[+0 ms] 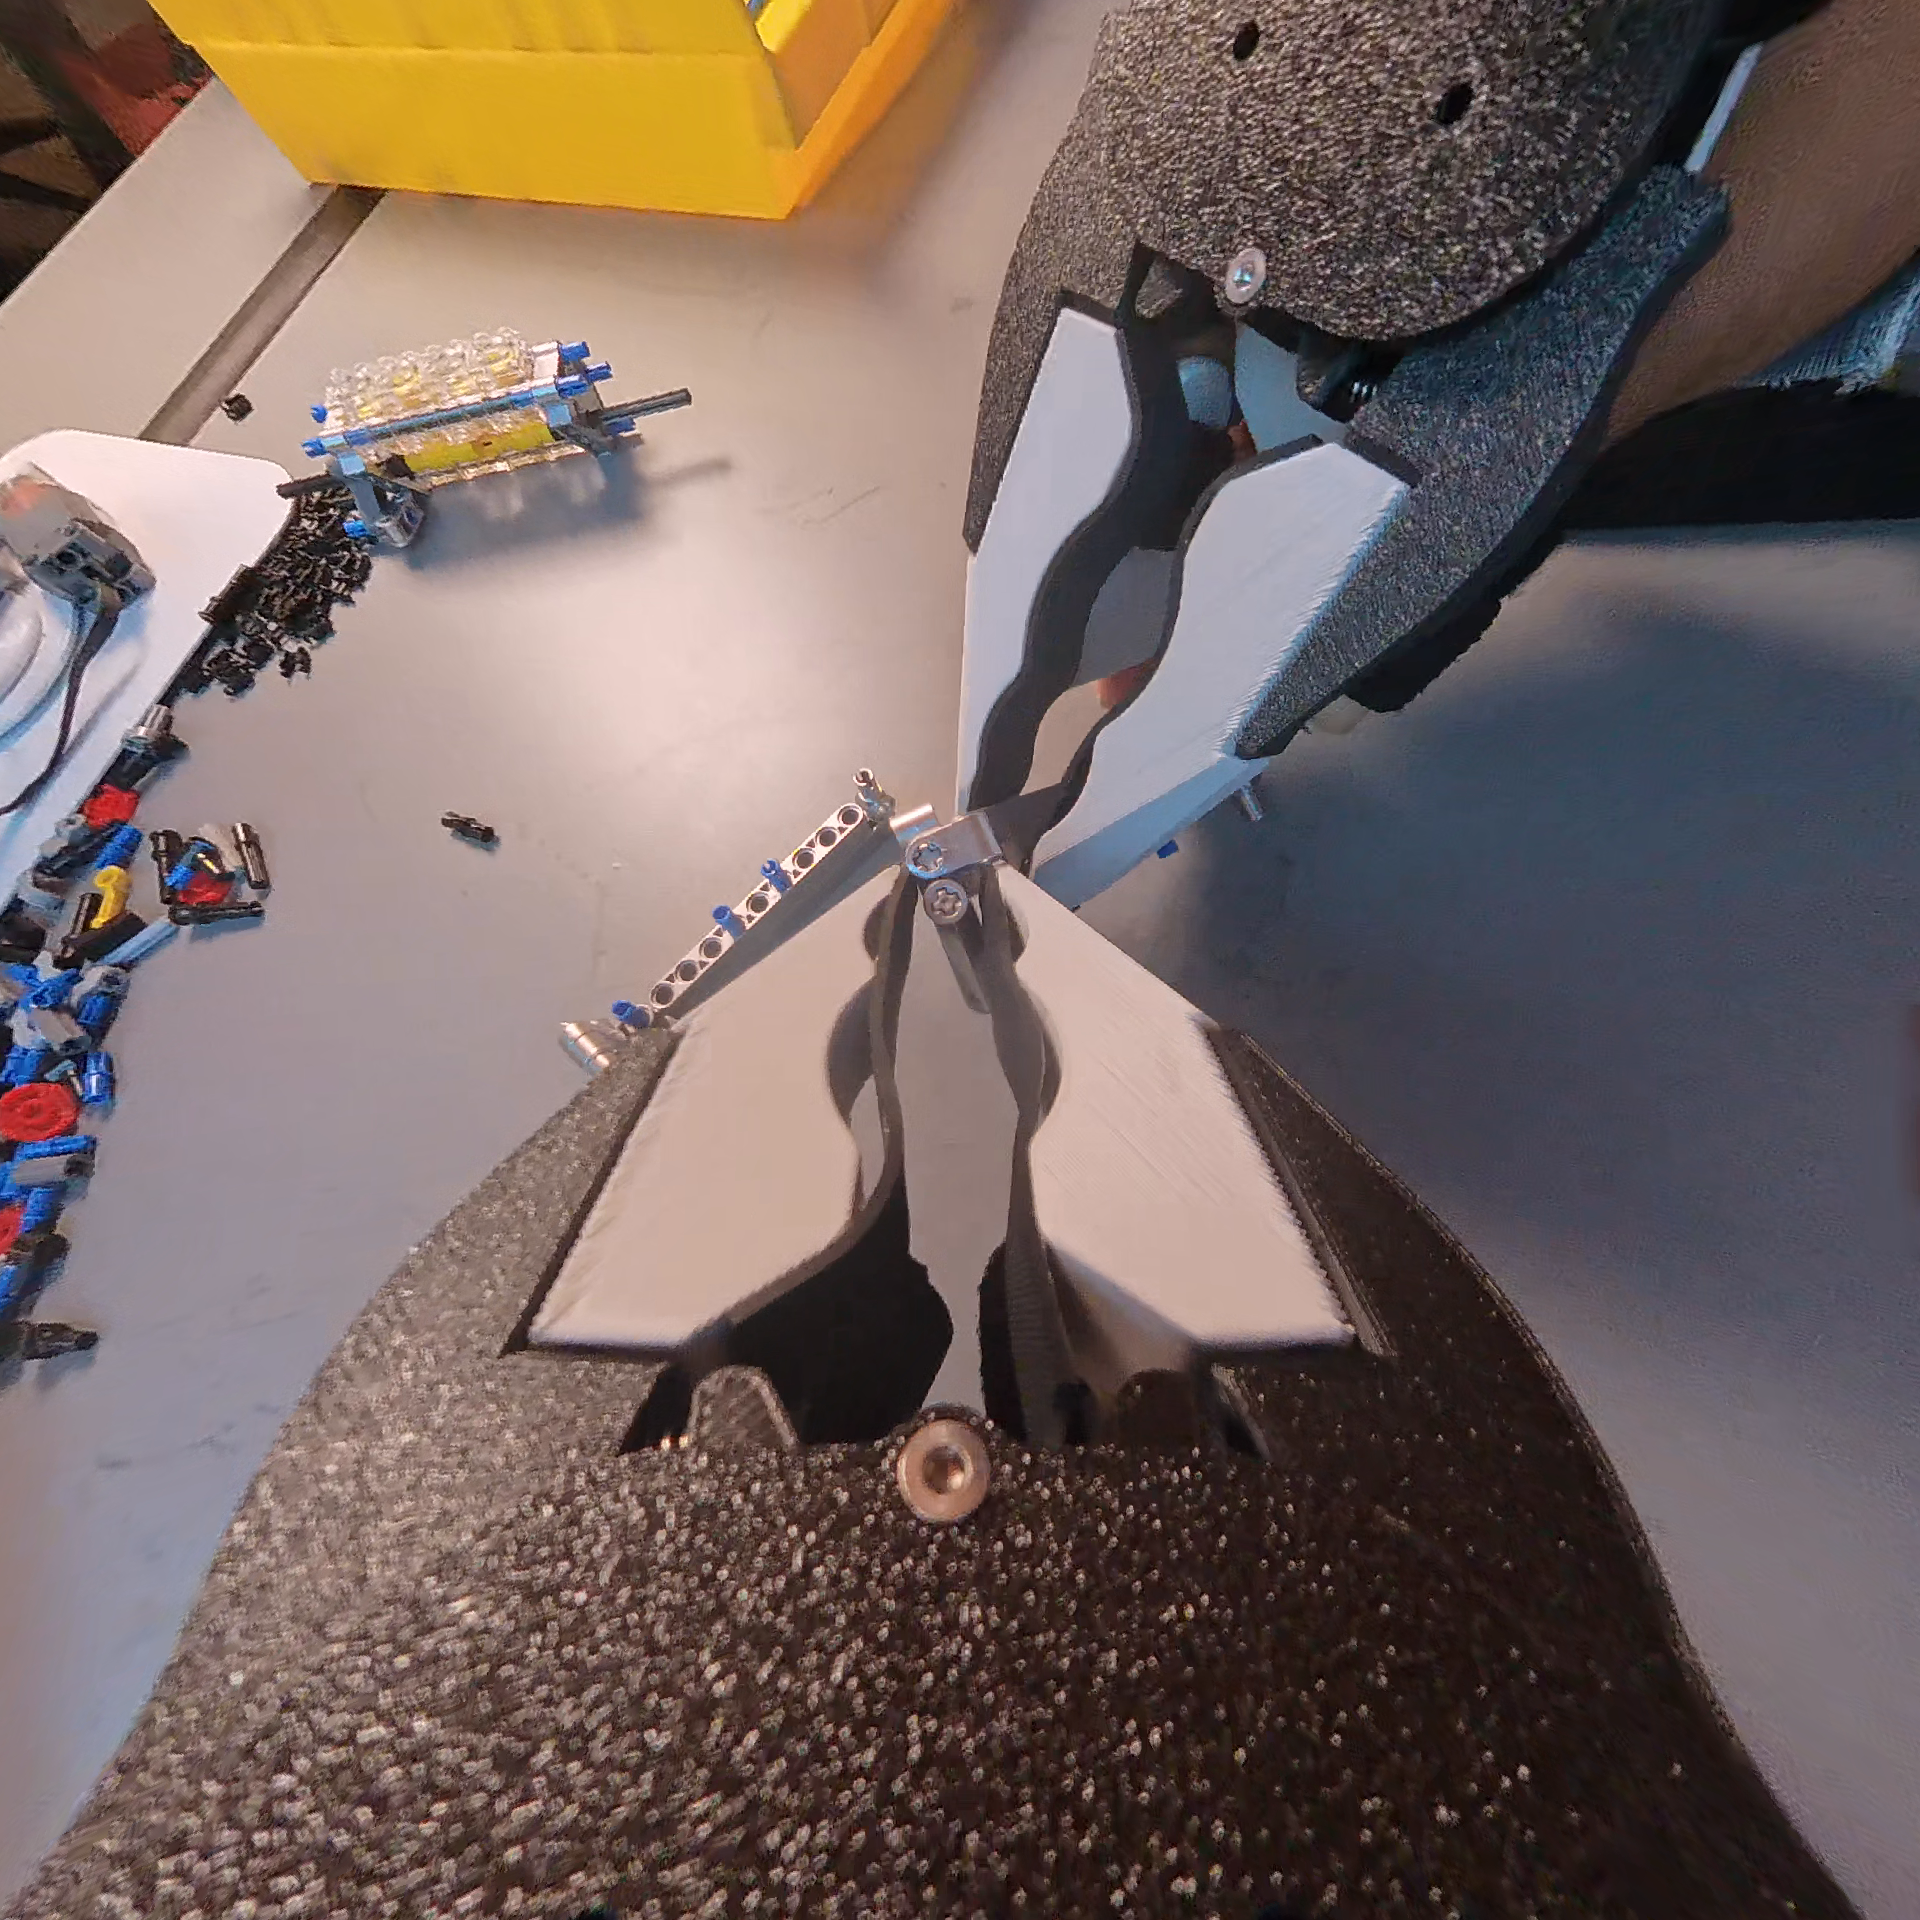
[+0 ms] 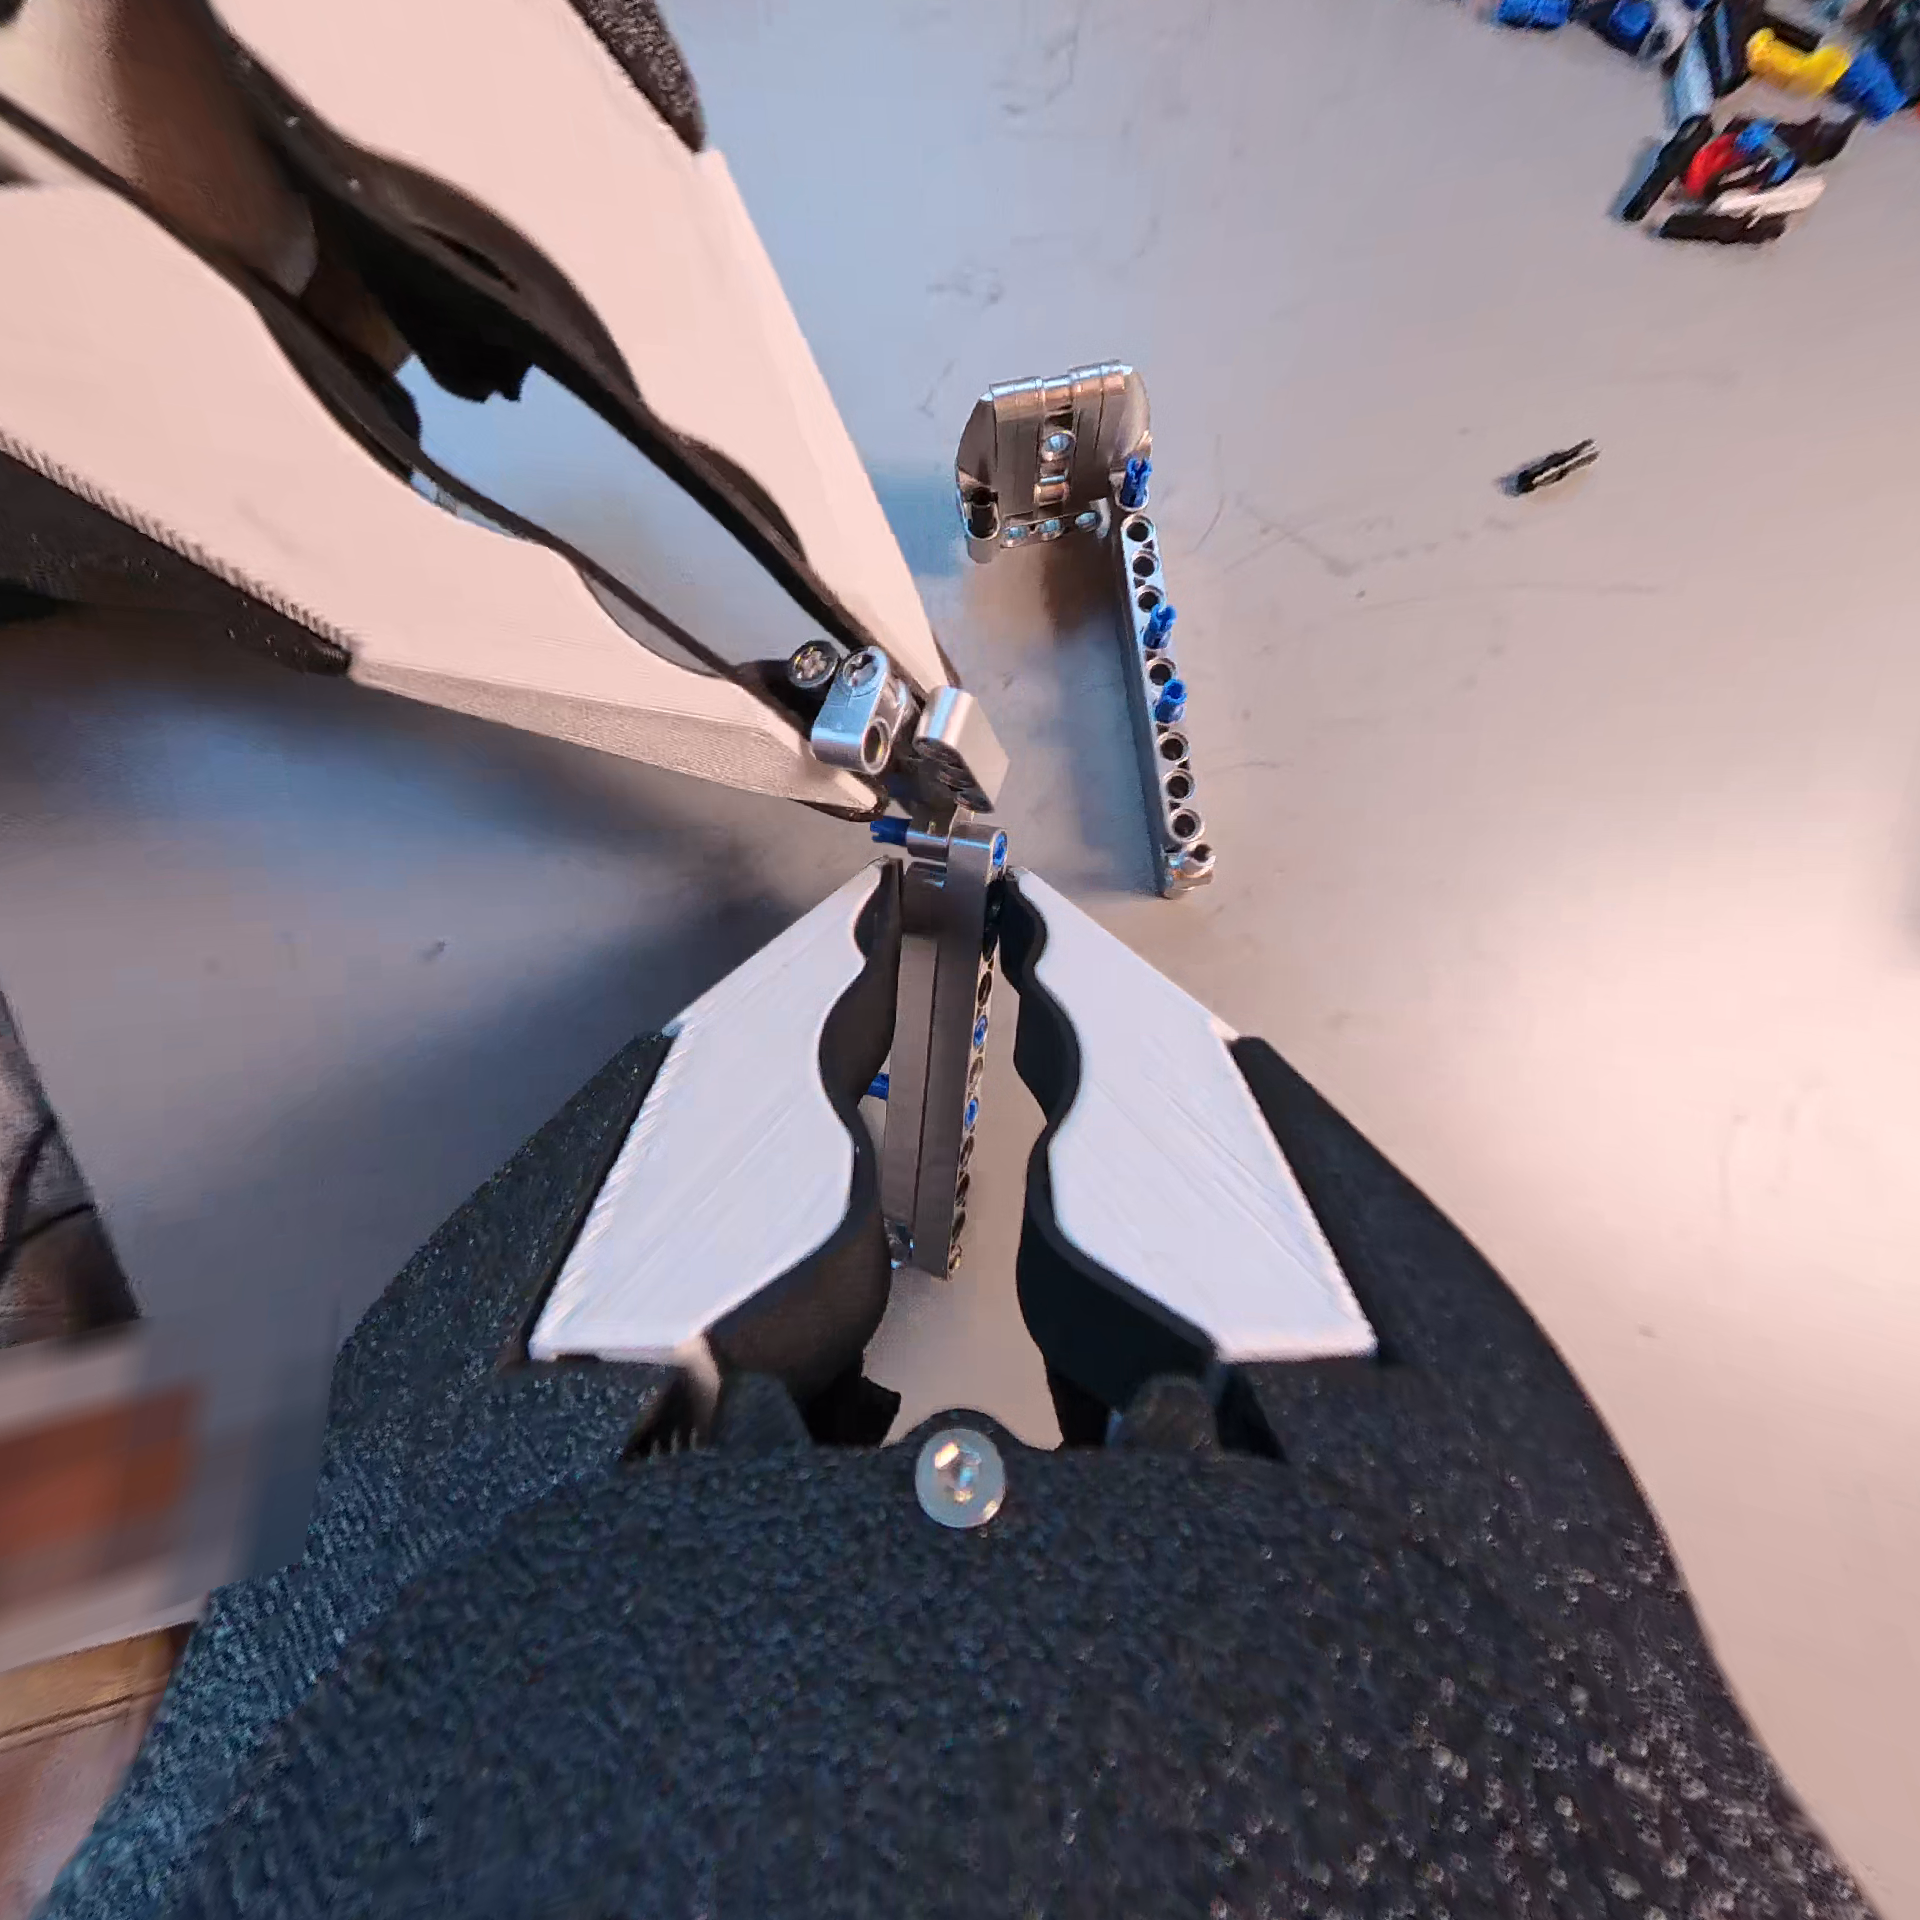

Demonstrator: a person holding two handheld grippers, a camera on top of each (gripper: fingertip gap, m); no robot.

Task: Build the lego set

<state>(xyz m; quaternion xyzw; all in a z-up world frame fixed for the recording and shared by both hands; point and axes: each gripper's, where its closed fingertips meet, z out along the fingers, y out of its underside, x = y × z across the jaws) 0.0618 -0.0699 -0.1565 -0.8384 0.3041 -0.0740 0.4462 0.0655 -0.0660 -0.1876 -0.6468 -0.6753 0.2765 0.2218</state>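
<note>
My left gripper (image 1: 940, 894) is shut on a small grey connector piece (image 1: 951, 847) at its tips. My right gripper (image 2: 945, 883) is shut on a grey holed beam (image 2: 940, 1070) with blue pins, held lengthwise between its fingers. The two grippers meet tip to tip above the grey table. The connector (image 2: 857, 727) touches the end of the held beam. The left gripper (image 2: 883, 769) enters the right wrist view from the upper left. The right gripper (image 1: 1013, 831) enters the left wrist view from the upper right. A second grey holed beam (image 2: 1158, 707) joined to a curved grey panel block (image 2: 1055, 457) lies on the table just beyond.
A yellow box (image 1: 540, 104) stands at the back. A clear-and-yellow brick assembly (image 1: 468, 416) sits near a heap of black pins (image 1: 281, 592). A white tray (image 1: 208, 499) with a grey motor is at the left. Loose blue, red and black parts (image 1: 62, 1039) lie below it. The tips of both grippers are at nearly the same place. Both grippers' tips are roughly 25 centimeters from the clear-and-yellow brick assembly (image 1: 468, 416).
</note>
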